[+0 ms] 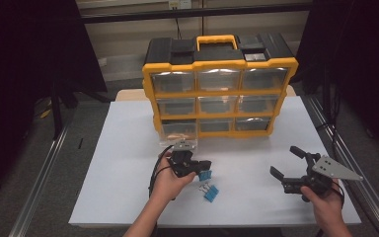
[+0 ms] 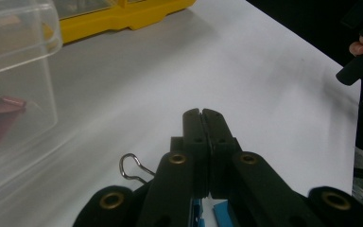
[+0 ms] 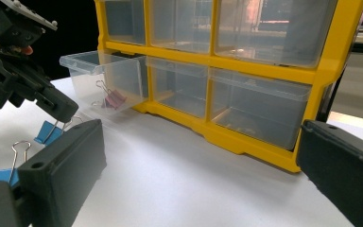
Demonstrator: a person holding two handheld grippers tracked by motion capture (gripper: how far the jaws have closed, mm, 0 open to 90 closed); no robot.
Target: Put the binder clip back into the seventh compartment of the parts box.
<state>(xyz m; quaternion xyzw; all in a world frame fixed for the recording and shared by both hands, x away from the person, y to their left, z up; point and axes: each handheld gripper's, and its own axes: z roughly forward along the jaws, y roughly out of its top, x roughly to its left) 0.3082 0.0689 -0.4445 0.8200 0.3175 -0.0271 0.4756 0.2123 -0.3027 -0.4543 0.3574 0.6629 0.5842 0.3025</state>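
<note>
My left gripper (image 1: 203, 165) hovers low over the white table (image 1: 128, 148), its jaws pressed together (image 2: 202, 115) on the wire handle of a blue binder clip (image 1: 205, 175), whose body hangs under the tip (image 3: 45, 133). A second blue binder clip (image 1: 210, 193) lies just in front of it (image 3: 7, 176). My right gripper (image 1: 284, 160) is at the right side of the table, jaws wide open with nothing between them (image 3: 201, 137). The yellow drawer organizer (image 1: 219, 64) stands at the back, and its bottom-left clear drawer (image 1: 178, 129) is pulled out with a pink binder clip (image 3: 115, 100) inside.
The organizer's other clear drawers (image 3: 257, 111) are pushed in. Metal rails (image 1: 44, 173) run along both sides of the table, with dark curtains behind. White tabletop lies bare between the two grippers (image 1: 246, 168).
</note>
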